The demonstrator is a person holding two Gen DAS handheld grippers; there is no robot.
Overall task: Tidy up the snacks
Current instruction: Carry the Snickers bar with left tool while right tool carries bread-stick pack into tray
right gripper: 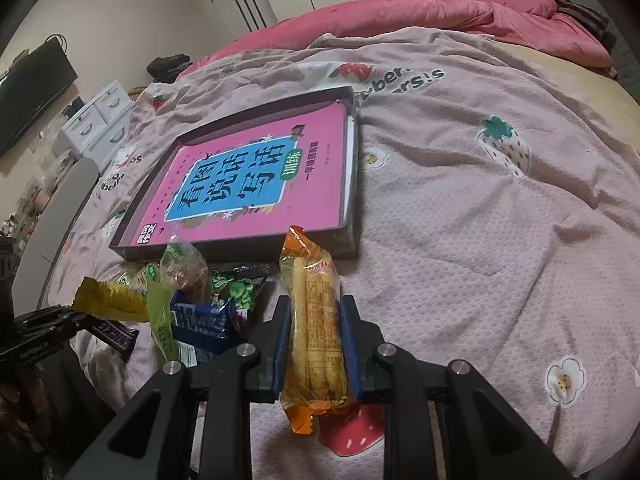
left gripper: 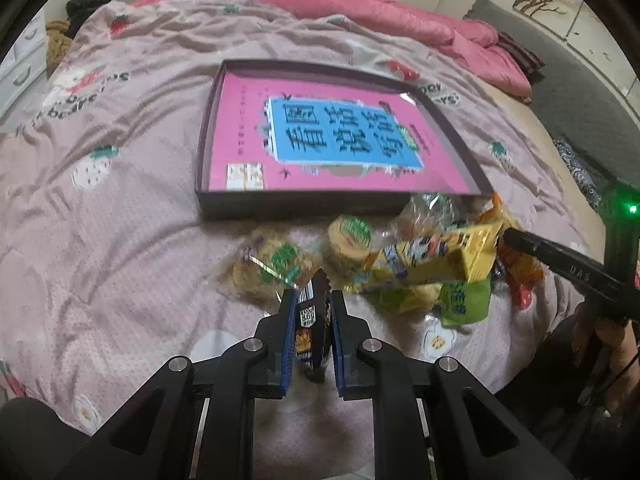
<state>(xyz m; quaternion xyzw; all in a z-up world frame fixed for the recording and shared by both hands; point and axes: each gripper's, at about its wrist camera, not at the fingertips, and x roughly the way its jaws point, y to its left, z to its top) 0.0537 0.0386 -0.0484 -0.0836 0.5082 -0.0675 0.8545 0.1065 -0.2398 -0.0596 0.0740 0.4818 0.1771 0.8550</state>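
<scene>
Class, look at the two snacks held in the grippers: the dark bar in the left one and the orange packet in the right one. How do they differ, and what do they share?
Colour: the dark bar has a black wrapper; the orange packet is orange and yellow.
Size: the dark bar looks slimmer; the orange packet is fatter and fills more of its gripper.
Shared: each stands on end, pinched between blue-padded fingers, the left gripper shut on the bar and the right gripper on the packet.

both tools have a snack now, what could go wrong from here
1. The left tool pinches the dark snack bar near one end, so the bar might swing or slip out.
2. The orange packet in the right tool is soft and could get crushed.
3. A pink book fills the tray, so snacks may slide off it.
</scene>
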